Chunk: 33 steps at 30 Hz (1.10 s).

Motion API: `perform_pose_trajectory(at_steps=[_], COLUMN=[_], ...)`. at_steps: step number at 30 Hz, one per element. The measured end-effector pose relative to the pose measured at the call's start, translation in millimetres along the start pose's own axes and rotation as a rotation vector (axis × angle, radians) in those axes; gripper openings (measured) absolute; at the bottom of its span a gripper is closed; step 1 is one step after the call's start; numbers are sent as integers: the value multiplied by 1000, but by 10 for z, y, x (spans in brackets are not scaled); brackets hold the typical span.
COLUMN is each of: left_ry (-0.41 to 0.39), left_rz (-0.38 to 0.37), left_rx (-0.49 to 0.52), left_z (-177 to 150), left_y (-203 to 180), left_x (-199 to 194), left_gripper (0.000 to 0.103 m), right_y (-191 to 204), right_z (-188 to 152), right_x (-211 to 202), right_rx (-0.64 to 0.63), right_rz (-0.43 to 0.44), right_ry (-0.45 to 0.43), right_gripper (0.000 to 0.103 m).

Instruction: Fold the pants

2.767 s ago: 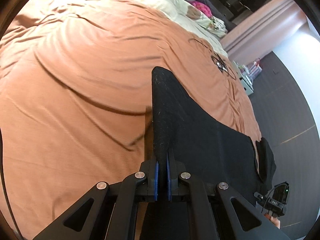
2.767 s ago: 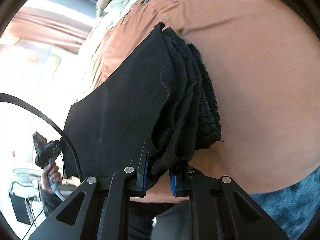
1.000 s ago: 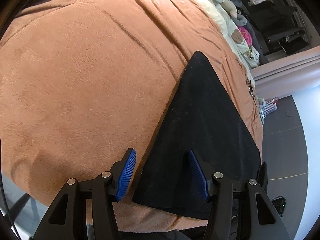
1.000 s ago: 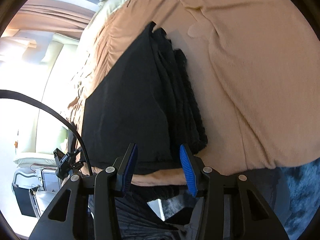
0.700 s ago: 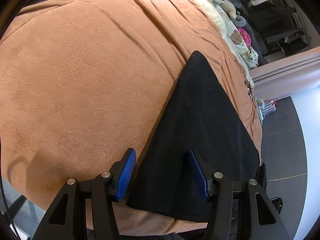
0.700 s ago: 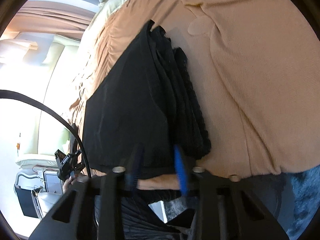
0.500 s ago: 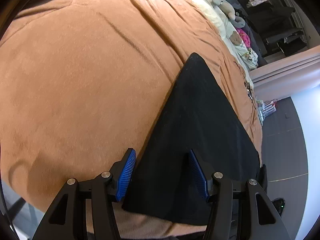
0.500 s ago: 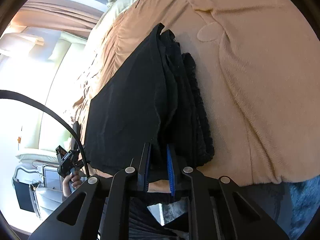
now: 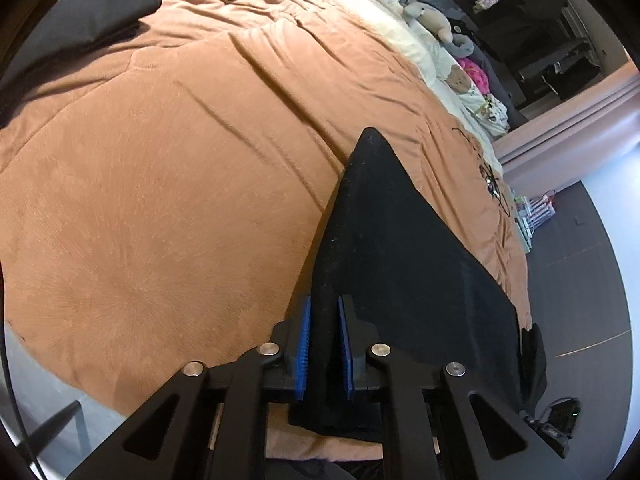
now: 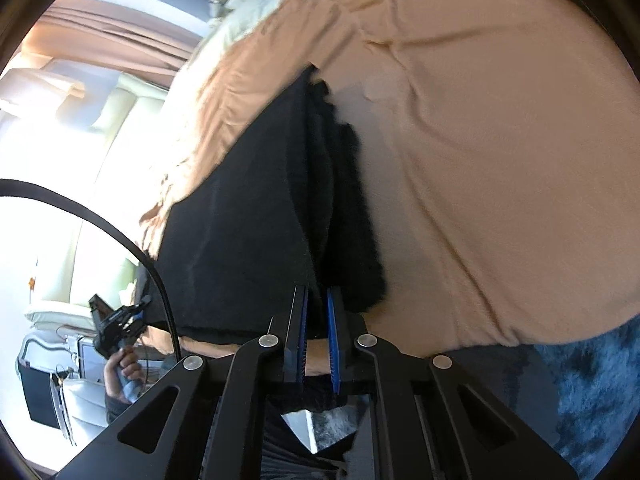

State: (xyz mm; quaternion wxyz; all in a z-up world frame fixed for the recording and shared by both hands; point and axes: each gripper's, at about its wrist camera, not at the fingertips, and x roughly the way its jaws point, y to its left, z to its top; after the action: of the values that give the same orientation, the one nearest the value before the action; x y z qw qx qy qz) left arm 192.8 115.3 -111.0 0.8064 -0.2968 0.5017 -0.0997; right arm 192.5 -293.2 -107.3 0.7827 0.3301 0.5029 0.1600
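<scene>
Black pants on bedspread, left gripper and right gripper pinching them

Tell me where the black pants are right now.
The black pants lie folded near the edge of the bed's orange blanket, with the left gripper and the right gripper each shut on a near corner.

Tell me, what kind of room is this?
Most likely a bedroom. The black pants lie on a big bed with a brown blanket, stuffed toys sit near the far end, and curtains hang by a bright window.
</scene>
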Motion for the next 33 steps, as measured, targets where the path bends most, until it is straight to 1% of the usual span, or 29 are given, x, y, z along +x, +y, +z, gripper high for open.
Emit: perform_pose_trajectory(at_steps=[1, 2, 3, 5, 7, 10, 13, 18, 22, 25, 27, 29, 33], left_ry=[6, 11, 18, 26, 32, 35, 17, -35, -90, -83, -78, -76, -83], left_rz=[13, 21, 20, -9, -31, -35, -51, -78, -109, -98, -94, -97, -85], left_rx=[-11, -19, -33, -82, -104, -118, -128, -111, -127, -129, -139, -150, -132], left_z=[-13, -20, -34, -86, -142, -228, -276, -293, -318, -314, -325, -337, -345], left_y=[37, 65, 106, 208, 254, 287, 320, 256, 233, 221, 238, 254, 225], left_x=[21, 42, 67, 121, 161, 199, 210, 133, 71, 98, 115, 128, 107], left_gripper=[20, 29, 40, 50, 52, 55, 56, 55, 55, 53, 47, 43, 41], right_y=[-29, -50, -46, 1, 62, 171, 295, 567, 814, 991, 1091, 1209, 1379], right_z=[9, -11, -18, -20, -16, -15, 11, 2, -39, -100, -141, -176, -168], right_x=[28, 65, 76, 70, 55, 34, -30, -238, -308, -214, -103, 48, 352], right_rx=[7, 14, 14, 2, -15, -48, -83, -181, -242, -288, -312, -334, -375], right_rz=[-7, -13, -17, -32, -45, -65, -78, -140, -140, -126, -123, -118, -98], right_ry=[11, 22, 25, 27, 31, 35, 19, -49, -84, -77, -65, -47, -7], right_gripper=[5, 5, 5, 5, 6, 6, 8, 8, 8, 8, 8, 8, 8])
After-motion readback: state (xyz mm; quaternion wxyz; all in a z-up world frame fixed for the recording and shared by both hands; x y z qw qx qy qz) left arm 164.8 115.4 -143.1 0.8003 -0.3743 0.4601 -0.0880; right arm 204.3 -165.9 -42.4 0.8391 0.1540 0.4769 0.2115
